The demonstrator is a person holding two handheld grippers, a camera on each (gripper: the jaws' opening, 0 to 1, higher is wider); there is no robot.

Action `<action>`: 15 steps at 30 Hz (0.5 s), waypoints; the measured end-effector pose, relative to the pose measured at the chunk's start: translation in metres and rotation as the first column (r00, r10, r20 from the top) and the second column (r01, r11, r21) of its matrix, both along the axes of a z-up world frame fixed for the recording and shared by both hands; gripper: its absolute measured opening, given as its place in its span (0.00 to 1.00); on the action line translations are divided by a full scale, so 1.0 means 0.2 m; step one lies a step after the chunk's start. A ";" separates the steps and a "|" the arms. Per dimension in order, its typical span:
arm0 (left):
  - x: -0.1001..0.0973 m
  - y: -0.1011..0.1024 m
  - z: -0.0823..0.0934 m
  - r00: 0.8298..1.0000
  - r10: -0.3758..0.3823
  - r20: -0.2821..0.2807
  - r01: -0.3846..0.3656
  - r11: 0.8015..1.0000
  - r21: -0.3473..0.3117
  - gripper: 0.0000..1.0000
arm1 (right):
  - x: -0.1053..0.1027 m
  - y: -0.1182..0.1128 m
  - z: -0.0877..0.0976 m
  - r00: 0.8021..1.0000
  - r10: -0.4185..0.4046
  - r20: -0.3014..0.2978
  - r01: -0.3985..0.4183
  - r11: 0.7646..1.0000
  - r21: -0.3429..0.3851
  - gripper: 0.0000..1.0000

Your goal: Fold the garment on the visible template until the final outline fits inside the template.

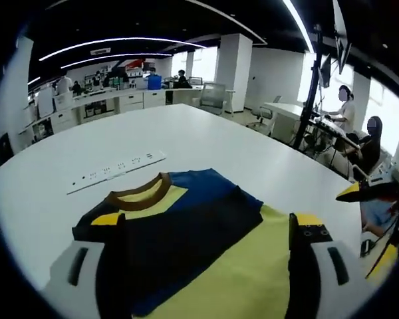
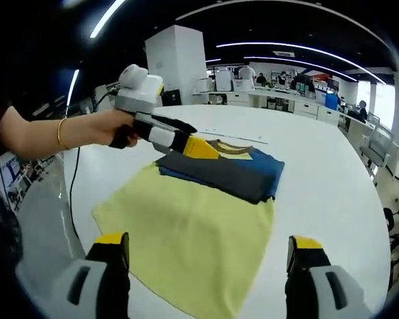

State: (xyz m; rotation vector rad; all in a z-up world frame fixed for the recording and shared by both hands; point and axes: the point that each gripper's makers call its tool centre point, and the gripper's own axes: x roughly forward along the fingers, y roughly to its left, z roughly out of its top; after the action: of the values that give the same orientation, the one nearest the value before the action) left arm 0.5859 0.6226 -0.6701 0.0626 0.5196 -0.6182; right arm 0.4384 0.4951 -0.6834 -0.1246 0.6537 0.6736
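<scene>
A shirt with yellow, dark grey and blue panels and a brown collar [image 1: 143, 193] lies flat on the white table [image 1: 206, 133]. Its top part is folded down over the yellow body [image 2: 193, 226], making a dark band [image 2: 226, 174]. My left gripper [image 1: 206, 226] hovers over the shirt, its jaws wide apart with nothing between them. From the right gripper view it [image 2: 186, 143] is held by a hand at the shirt's far left corner. My right gripper [image 2: 209, 242] stands open above the yellow hem. Its yellow tip [image 1: 360, 191] enters the left gripper view from the right.
A long white strip [image 1: 116, 169] lies on the table beyond the collar. The table's edge [image 2: 60, 219] runs close to the shirt's left side. People sit at desks [image 1: 346, 109] off the table's right side, with chairs and a pillar [image 1: 233, 70] behind.
</scene>
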 end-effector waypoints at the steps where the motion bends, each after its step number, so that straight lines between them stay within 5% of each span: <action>1: -0.01 0.02 0.01 1.000 0.006 -0.001 -0.006 1.000 -0.008 0.99 | 0.00 0.00 0.00 1.000 0.000 0.000 0.000 1.000 0.002 1.00; 15: -0.25 0.27 0.05 0.999 0.036 -0.013 -0.036 0.999 -0.010 0.99 | -0.06 -0.03 -0.07 0.998 -0.007 -0.056 0.006 1.000 -0.026 1.00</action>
State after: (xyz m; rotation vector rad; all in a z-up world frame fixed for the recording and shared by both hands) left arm 0.5355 0.6774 -0.6601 0.0396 0.5293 -0.5860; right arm 0.4265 0.4890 -0.6970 -0.1274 0.7166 0.6645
